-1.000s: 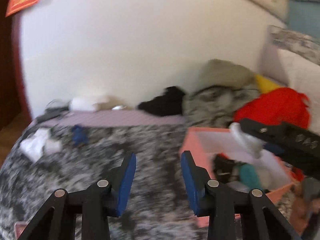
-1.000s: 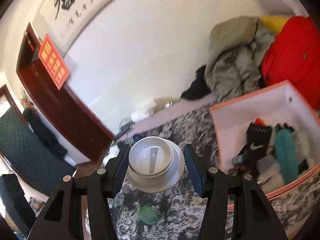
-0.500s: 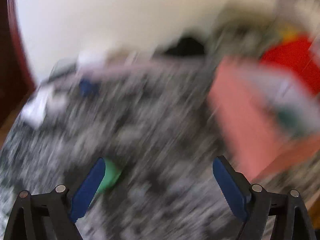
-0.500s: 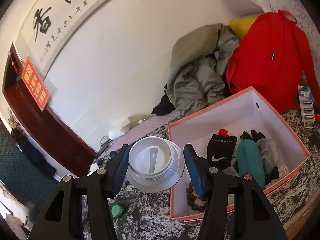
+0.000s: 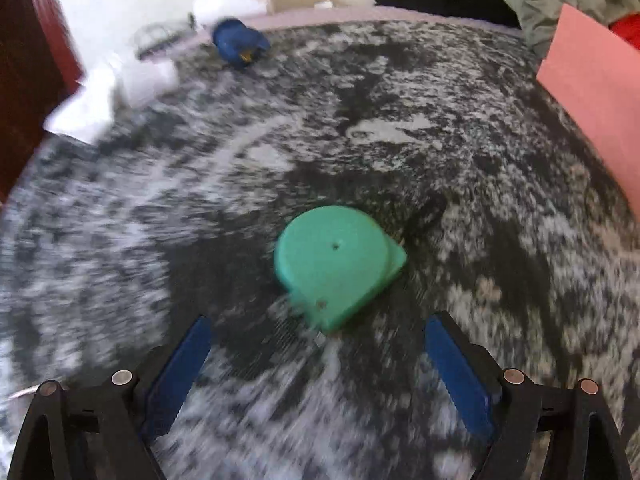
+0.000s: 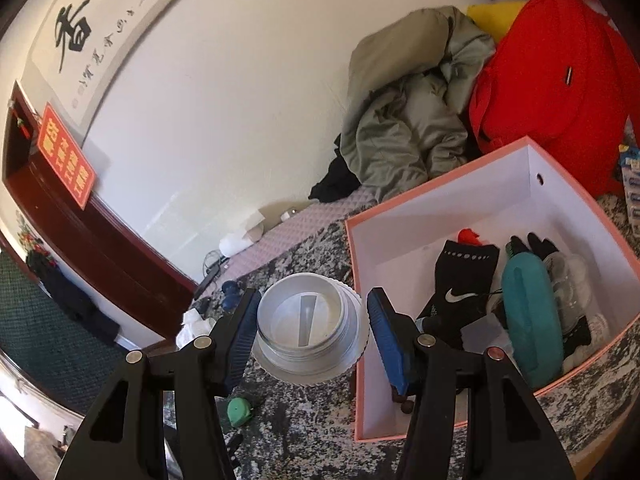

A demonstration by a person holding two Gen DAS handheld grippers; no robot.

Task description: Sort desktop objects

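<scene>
The left gripper (image 5: pixel 318 346) is spread wide with nothing between its blue pads (image 5: pixel 456 376), and it's pointed down at a green tape measure (image 5: pixel 340 264) lying flat on the speckled black-and-white tabletop (image 5: pixel 400 128), just ahead of the fingertips and not touched by them. That view is a bit smeared, so finer detail on the tape measure can't be made out. A blue lump (image 5: pixel 239 43) and some white paper (image 5: pixel 104 96) are seen near the far left edge of the table.

The right gripper (image 6: pixel 310 320) is clamped about half open on a white screw-top jar (image 6: pixel 308 326), held by its sides, open mouth toward the camera, up above the tabletop just left of the pink box (image 6: pixel 440 182). In the box a black sock (image 6: pixel 460 284), a teal case (image 6: pixel 528 316) and some other bits are piled. The same green tape measure is seen down below the jar. A grey jacket (image 6: pixel 404 120) and a red backpack (image 6: pixel 548 92) are heaped behind the box against the wall.
</scene>
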